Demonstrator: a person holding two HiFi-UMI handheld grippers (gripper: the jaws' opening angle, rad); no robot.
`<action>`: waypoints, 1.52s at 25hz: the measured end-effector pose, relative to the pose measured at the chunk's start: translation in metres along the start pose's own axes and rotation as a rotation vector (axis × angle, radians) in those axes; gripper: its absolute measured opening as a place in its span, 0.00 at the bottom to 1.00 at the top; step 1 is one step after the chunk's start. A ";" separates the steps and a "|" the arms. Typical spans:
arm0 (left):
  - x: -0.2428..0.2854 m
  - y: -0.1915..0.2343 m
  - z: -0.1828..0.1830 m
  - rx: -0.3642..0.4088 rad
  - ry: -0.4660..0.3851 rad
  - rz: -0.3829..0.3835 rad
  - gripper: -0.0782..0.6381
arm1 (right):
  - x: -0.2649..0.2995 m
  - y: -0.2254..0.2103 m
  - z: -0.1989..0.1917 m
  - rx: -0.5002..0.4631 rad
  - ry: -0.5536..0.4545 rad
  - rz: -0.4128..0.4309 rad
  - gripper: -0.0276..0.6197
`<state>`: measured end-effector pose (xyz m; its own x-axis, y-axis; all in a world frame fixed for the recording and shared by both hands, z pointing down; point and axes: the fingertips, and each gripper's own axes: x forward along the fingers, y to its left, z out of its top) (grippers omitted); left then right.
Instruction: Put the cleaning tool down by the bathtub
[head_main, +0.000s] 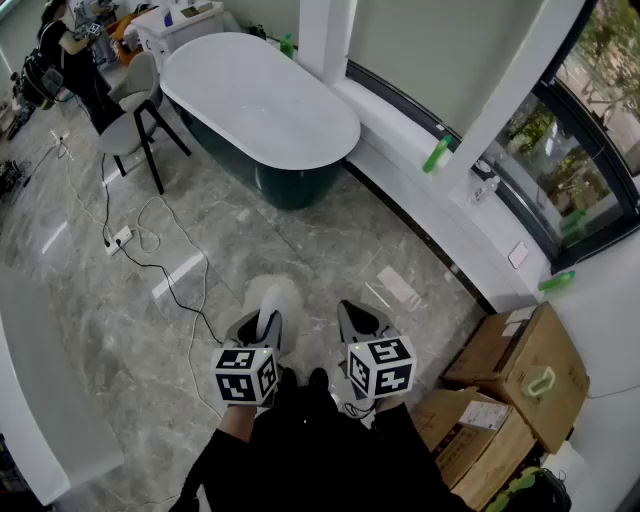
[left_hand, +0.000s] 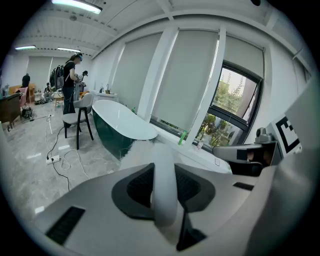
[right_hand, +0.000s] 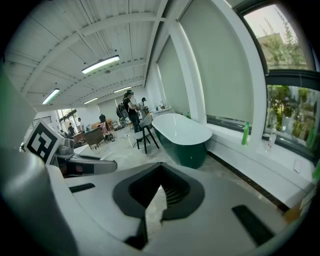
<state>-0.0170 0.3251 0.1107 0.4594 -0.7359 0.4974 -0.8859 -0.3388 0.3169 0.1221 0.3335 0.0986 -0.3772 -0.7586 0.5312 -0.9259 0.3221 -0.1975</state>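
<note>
The left gripper (head_main: 262, 322) and the right gripper (head_main: 362, 318) had pale grey shells with black pads. Each carried a cube of black-and-white square markers. The cleaning tool (head_main: 270, 300) in the left gripper's jaws was white, handle and fluffy head alike. Ahead of both, the bathtub (head_main: 260, 110) was white on top and dark green down its sides. The floor (head_main: 300, 250) beneath was grey marble with paler veins, crossed by a black cable (head_main: 170, 280). Right of the right gripper lay brown cardboard boxes (head_main: 525, 365). Further ahead a bright green bottle (head_main: 437, 153) stood on the white sill (head_main: 400, 130).

The cleaning tool (head_main: 271, 304) has a blurred head; its handle end is hidden.
</note>
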 end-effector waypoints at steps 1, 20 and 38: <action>0.001 -0.001 0.002 0.001 -0.003 0.001 0.25 | 0.000 -0.001 0.000 0.001 0.000 0.001 0.04; 0.021 -0.004 0.017 -0.027 -0.036 0.035 0.25 | -0.010 -0.047 -0.001 0.047 -0.024 -0.009 0.04; 0.043 0.005 0.058 -0.011 -0.098 0.099 0.25 | -0.004 -0.089 0.018 0.086 -0.039 -0.021 0.04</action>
<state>-0.0052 0.2583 0.0865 0.3607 -0.8195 0.4454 -0.9256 -0.2557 0.2790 0.2054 0.2976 0.0987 -0.3563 -0.7871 0.5036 -0.9315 0.2569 -0.2575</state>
